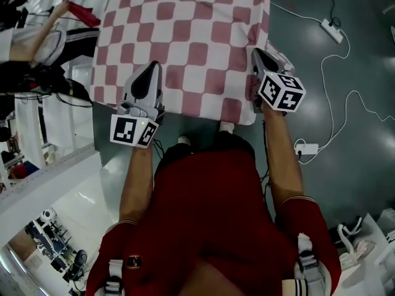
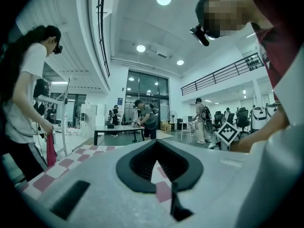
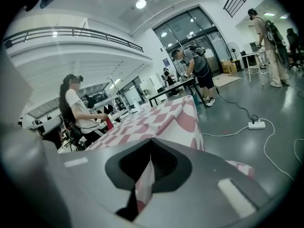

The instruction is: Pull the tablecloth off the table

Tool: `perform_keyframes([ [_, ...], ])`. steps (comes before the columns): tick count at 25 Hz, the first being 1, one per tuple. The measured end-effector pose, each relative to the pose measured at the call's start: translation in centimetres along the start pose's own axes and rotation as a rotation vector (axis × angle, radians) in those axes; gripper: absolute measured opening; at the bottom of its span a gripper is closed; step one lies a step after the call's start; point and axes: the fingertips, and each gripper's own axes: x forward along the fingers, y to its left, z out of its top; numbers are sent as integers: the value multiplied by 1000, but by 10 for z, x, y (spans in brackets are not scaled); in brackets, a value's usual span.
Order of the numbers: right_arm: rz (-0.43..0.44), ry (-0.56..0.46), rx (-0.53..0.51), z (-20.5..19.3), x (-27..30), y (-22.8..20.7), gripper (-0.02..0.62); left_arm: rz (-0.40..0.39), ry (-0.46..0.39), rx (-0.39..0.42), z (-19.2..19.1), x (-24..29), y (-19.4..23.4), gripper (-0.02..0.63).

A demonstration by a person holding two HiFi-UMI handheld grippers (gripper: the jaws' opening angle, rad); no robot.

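Red-and-white checked tablecloth (image 1: 185, 36) covers the counter before me. My left gripper (image 1: 153, 66) and right gripper (image 1: 257, 53) each have jaws closed tight, pinching its near edge, well apart.

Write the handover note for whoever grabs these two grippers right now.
Left gripper: shut on the tablecloth at its near edge.
Right gripper: shut on a fold of it at the near right corner.
Cloth: spread flat, with its near edge hanging down.
Done: both grips are taken.
Left to do: pull the cloth off toward you. None of it is off yet.
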Motion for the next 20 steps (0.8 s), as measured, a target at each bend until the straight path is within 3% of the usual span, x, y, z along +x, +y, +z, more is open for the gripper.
perform_keyframes([
  [9,11,-76,-14,11,4,65,12,-12,-39,-22,-1,-36,55,6],
  [20,-113,-158,-80,4,10,164,12,-122,-98,-41,1,-80,166,5],
])
